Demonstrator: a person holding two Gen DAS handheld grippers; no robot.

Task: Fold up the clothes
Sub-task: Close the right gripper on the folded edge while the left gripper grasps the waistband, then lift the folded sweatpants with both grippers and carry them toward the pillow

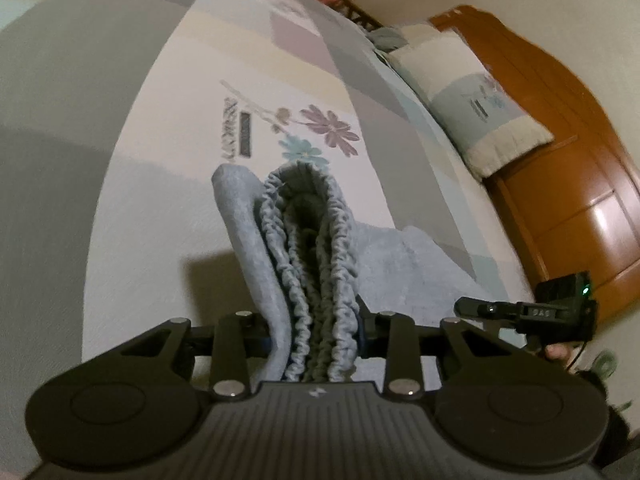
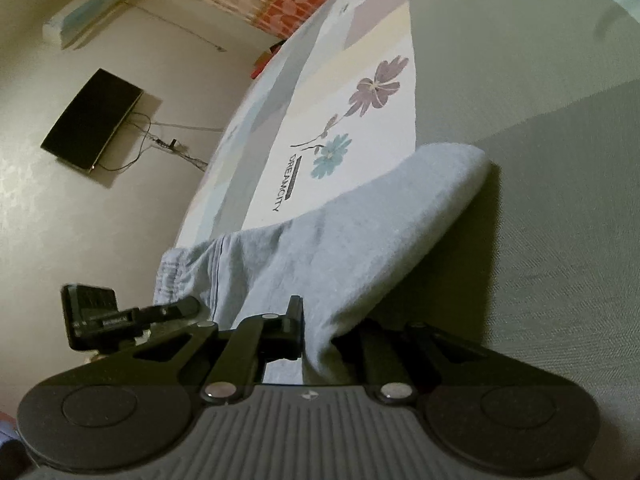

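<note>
Left wrist view: left gripper, jaws pinching the gathered elastic waistband of a light blue garment. The bunched waistband runs straight up between the fingers and away from the camera, folded on itself in several ruffled layers. Garment body hangs to the picture's left of the waistband and trails to the right onto the bedspread. Shadow of the cloth falls on the bedspread just left of the gripper.

Right gripper, seen at the right edge of the same view: dark finger pointing toward the cloth, with a fingertip of the person's hand below its body.

Background, left wrist view: pillow against a wooden headboard.

Right wrist view: right gripper, jaws pressed nearly together on a fold of the same garment. Cloth rises out of the jaws and stretches up and to the right in a broad, smooth sheet, ending in a rounded fold. Waistband ruffles show at the left edge of the cloth, where the left gripper meets them.

Bedspread beneath: floral print with the word DREAMCITY. Wall-mounted screen beyond the bed, cables trailing beside it.
</note>
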